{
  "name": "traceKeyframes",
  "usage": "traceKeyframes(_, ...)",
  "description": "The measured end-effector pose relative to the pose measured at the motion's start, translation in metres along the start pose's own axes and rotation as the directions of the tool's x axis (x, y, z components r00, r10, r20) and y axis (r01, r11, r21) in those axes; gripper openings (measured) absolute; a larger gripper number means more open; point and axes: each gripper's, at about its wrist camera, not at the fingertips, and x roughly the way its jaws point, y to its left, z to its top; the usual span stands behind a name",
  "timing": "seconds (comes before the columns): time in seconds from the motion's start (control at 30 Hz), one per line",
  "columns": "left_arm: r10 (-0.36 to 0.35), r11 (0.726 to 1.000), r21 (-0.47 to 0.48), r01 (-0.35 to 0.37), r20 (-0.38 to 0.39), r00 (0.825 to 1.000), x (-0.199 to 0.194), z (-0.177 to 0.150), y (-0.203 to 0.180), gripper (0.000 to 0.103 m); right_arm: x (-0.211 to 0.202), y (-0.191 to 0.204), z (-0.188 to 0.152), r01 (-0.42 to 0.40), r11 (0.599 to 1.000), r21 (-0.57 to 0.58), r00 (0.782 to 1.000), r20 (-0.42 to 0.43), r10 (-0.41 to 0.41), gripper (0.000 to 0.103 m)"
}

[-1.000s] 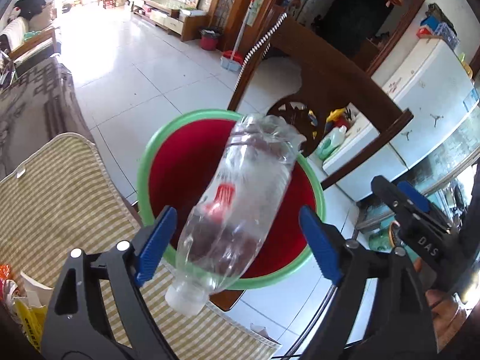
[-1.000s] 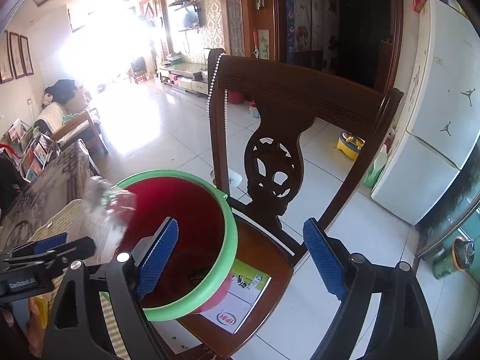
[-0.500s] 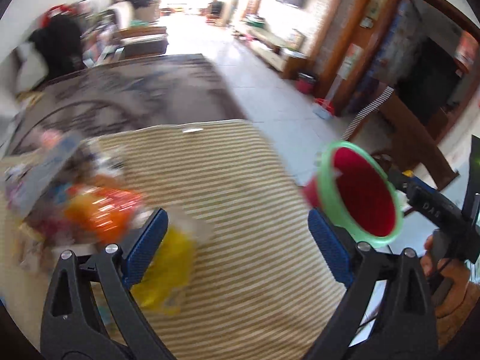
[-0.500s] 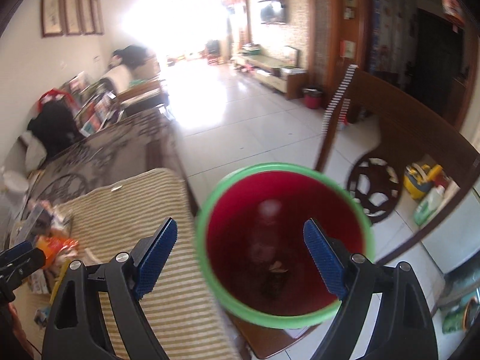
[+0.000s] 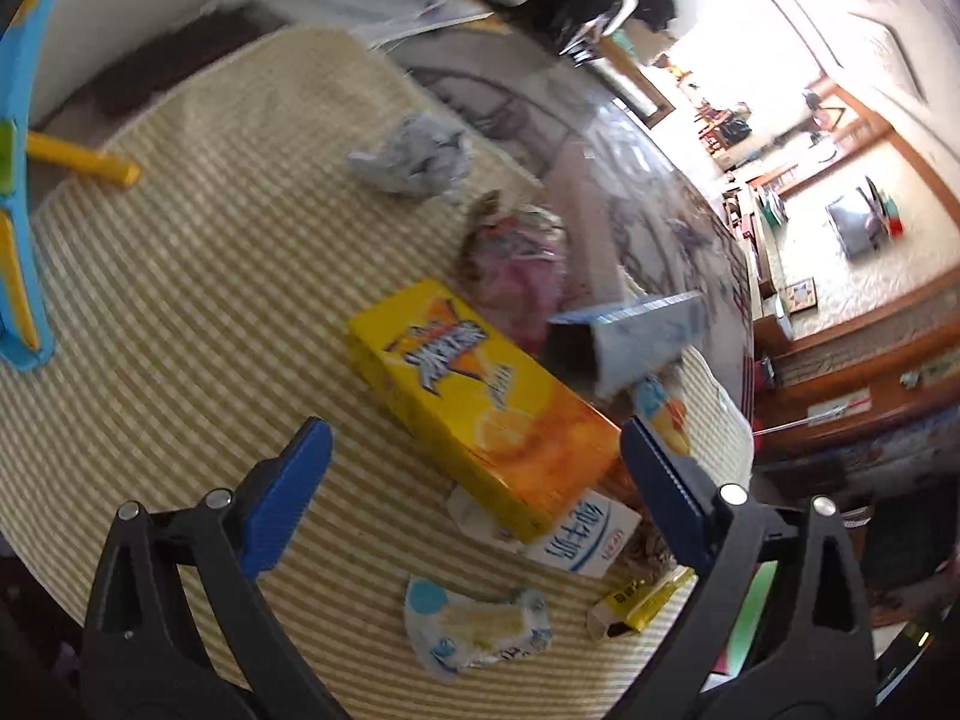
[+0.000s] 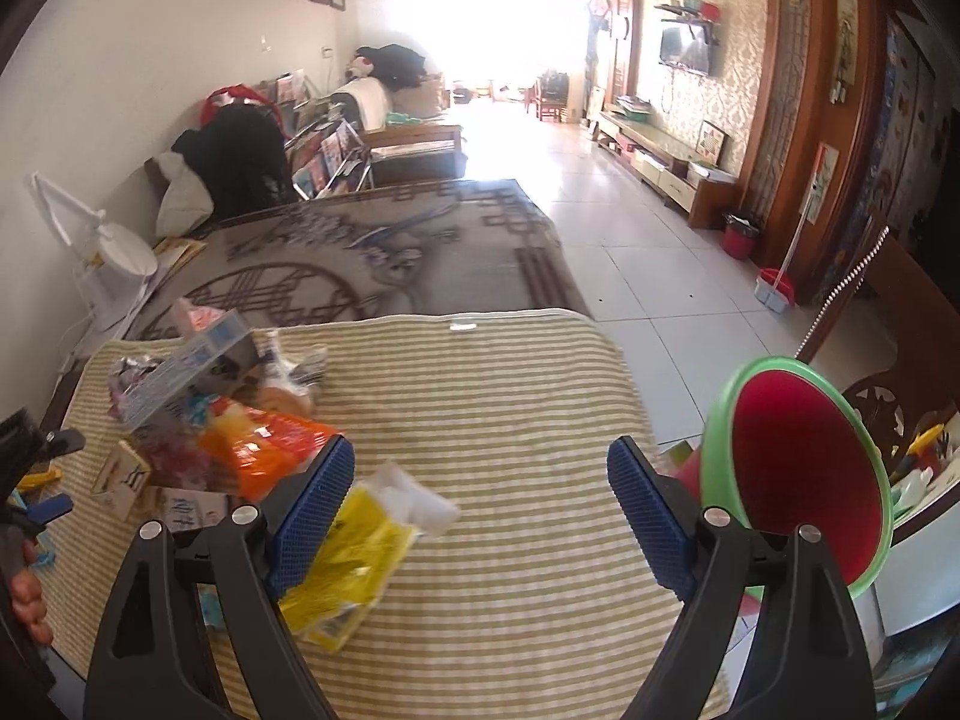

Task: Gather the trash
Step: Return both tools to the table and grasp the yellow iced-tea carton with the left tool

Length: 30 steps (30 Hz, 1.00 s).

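My left gripper (image 5: 471,441) hangs open over a heap of trash on the striped mat (image 5: 180,312). A yellow-orange juice carton (image 5: 480,402) lies below and between its blue pads, untouched. Around it are a white milk carton (image 5: 576,531), a blue-white wrapper (image 5: 474,630), a small yellow box (image 5: 639,600) and a crumpled grey paper (image 5: 414,159). My right gripper (image 6: 480,462) is open above the mat (image 6: 492,372) with nothing between its fingers. A yellow wrapper (image 6: 354,558) lies by its left finger. The red bucket with a green rim (image 6: 804,468) stands to the right, off the mat's edge.
An orange bag (image 6: 270,450) and a grey-blue box (image 6: 180,366) top the heap at the left. A blue and yellow toy (image 5: 18,180) sits at the mat's far side. A wooden chair (image 6: 882,408) stands behind the bucket, with tiled floor (image 6: 630,228) beyond.
A clear bottle was between the left jaws over the bucket; it is gone from them. Both grippers have swung from the bucket to the mat, the left one now over the heap.
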Motion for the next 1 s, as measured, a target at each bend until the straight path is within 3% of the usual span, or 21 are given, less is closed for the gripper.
traceKeyframes(0.2, -0.06, 0.996, -0.072, 0.05, -0.147, 0.987, 0.045, 0.026, 0.01, 0.094, -0.011, 0.048, -0.018, 0.041, 0.999, -0.031, 0.999, -0.006, -0.041, 0.083)
traceKeyframes(0.4, -0.084, 0.996, -0.064, 0.069, -0.263, 0.961, 0.083, 0.037, -0.001, 0.093, -0.018, 0.059, -0.033, 0.107, 0.994, 0.003, 0.994, -0.034, -0.107, 0.083)
traceKeyframes(0.47, -0.1, 0.995, -0.044, 0.092, -0.267, 0.958, 0.083, 0.037, -0.003, 0.076, -0.022, 0.058, -0.036, 0.122, 0.992, 0.02, 0.992, -0.033, -0.121, 0.083)
traceKeyframes(0.53, -0.113, 0.993, -0.004, 0.117, -0.279, 0.954, 0.08, 0.038, -0.005, 0.066, -0.024, 0.059, -0.036, 0.129, 0.991, 0.035, 0.991, -0.03, -0.128, 0.083)
traceKeyframes(0.63, -0.124, 0.989, 0.041, 0.141, -0.273, 0.954, 0.07, 0.039, 0.003, 0.063, -0.021, 0.064, -0.032, 0.113, 0.992, 0.049, 0.993, -0.031, -0.112, 0.083)
traceKeyframes(0.73, -0.108, 0.978, 0.146, 0.148, -0.253, 0.962, 0.057, 0.035, 0.007, 0.063, -0.015, 0.073, -0.024, 0.08, 0.996, 0.032, 0.997, -0.025, -0.079, 0.083)
traceKeyframes(0.87, -0.021, 0.935, 0.348, 0.075, -0.157, 0.987, 0.034, 0.028, 0.006, 0.063, 0.011, 0.093, -0.009, 0.008, 0.999, -0.043, 0.997, -0.071, -0.011, 0.084)
traceKeyframes(1.0, 0.02, 0.902, 0.432, 0.032, -0.115, 0.993, 0.021, 0.02, 0.011, 0.063, 0.051, 0.114, 0.003, -0.059, 0.992, -0.115, 0.987, -0.155, 0.041, 0.084)
